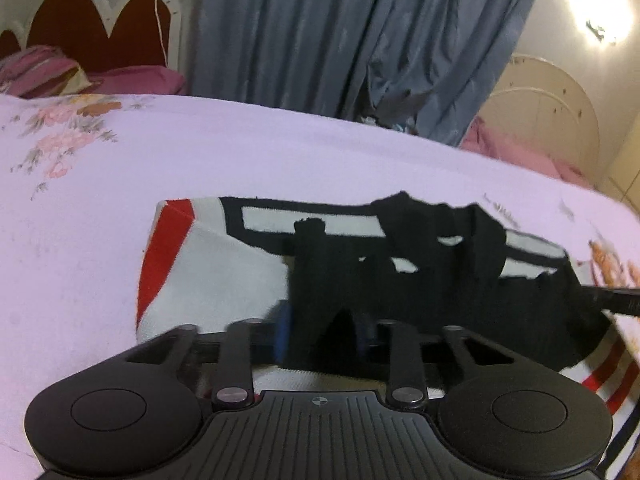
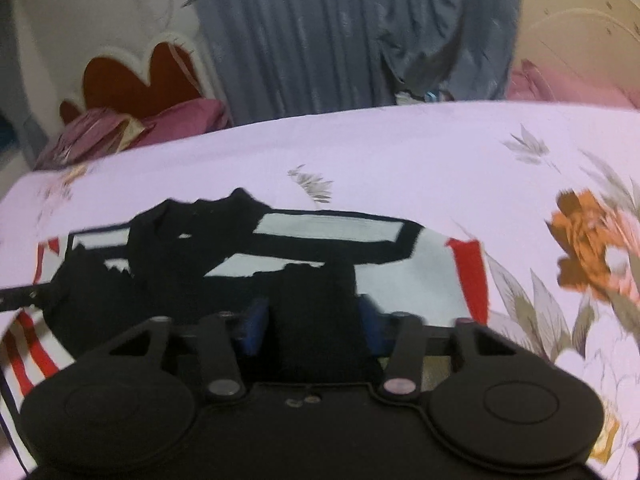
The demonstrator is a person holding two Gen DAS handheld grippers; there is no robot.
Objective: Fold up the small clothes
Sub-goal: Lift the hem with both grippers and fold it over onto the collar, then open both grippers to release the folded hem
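both grippers clamped on black garment, over the bed

left gripper [image 1: 324, 336] is pinched on a bunch of the black garment [image 1: 400, 292]; blue pads [image 1: 282, 332] show at the left side of the cloth, the other pad mostly buried in fabric; right gripper [image 2: 312, 324] is likewise clenched on a fold of the same black garment [image 2: 168, 280], with 2 blue pads [image 2: 252, 324] flanking the cloth on both sides.

the black garment hangs stretched between the 2 grippers, bunched and wrinkled along its top edge; it sits in front of and partly over a white towel-like cloth [image 1: 224, 276] with black border stripes and a red band at each end; whether the black fabric touches that cloth along its lower edge i cannot tell.

the white cloth [image 2: 420, 280] lies flat on a pale lilac bedsheet [image 1: 240, 152] printed with flowers; a large orange flower print [image 2: 584, 240] is just right of it in the right wrist view.

in the left wrist view the tip of the right gripper enters from the right edge as a dark bar [image 1: 616, 300], touching the black garment; both views are motion-blurred.

background: grey-blue curtain [image 1: 320, 32], red scalloped headboard [image 1: 100, 28] with white trim, magenta pillows [image 1: 132, 80], a cream arched frame [image 1: 552, 100] at right.
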